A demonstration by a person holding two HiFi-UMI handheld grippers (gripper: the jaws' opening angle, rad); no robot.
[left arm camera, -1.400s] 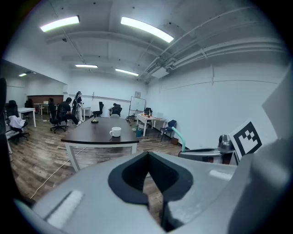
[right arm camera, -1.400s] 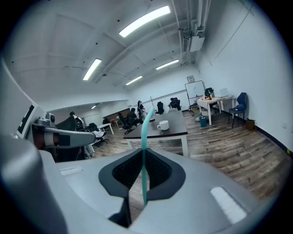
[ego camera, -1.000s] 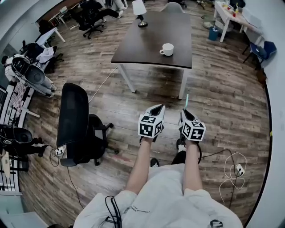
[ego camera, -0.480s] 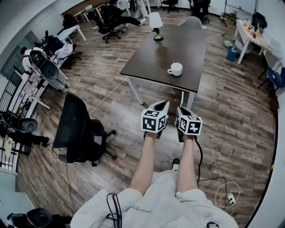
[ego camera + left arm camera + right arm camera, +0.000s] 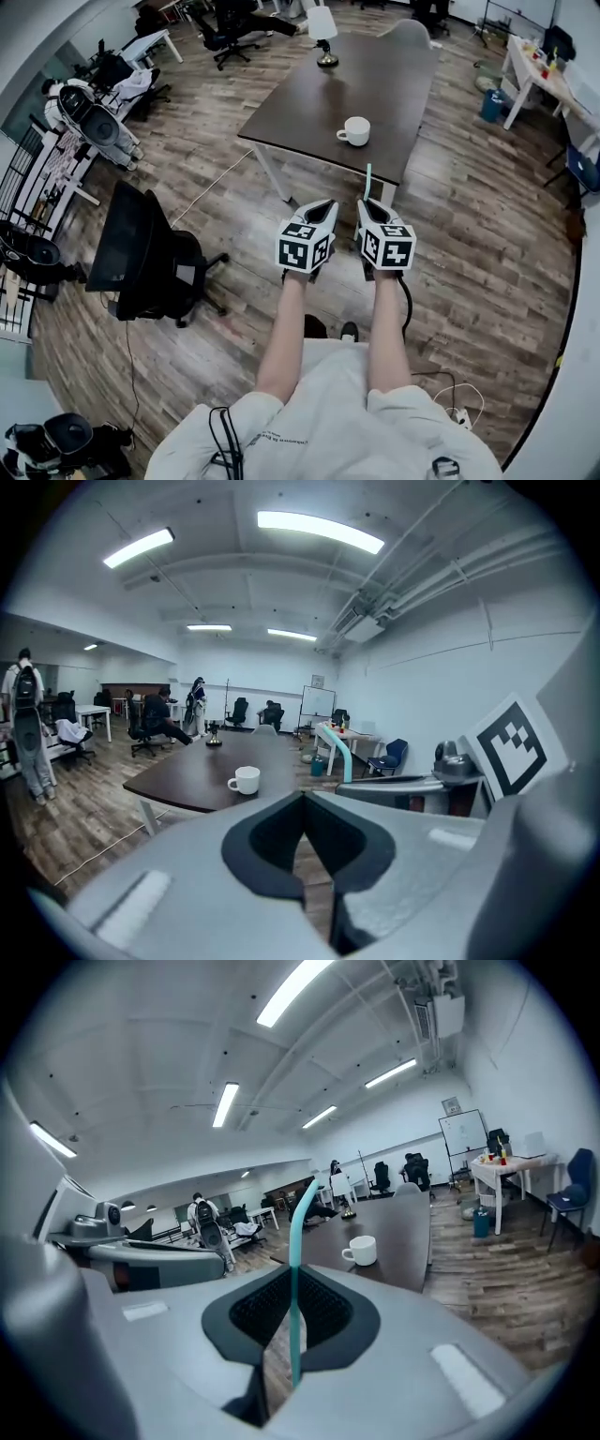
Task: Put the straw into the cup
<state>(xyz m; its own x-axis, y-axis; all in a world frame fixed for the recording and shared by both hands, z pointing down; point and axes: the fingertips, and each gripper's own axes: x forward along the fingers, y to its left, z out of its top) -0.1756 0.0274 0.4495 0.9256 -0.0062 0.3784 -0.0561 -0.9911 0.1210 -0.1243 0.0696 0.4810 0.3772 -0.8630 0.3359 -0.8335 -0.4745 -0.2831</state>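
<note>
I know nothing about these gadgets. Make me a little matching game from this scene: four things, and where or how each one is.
Things:
1. straw
2. cup
3. left claw
4. office chair

Places or states:
A. on the dark table
B. shut, holding nothing
C. gripped in the right claw
D. on the wooden floor

Pairs: 1-C, 2-A, 3-B, 4-D

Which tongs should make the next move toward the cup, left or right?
Right. The right tongs are shut on the teal straw, which stands up beyond their tips. The left tongs are shut and empty. The white mug sits ahead on the dark table, apart from both.
</note>
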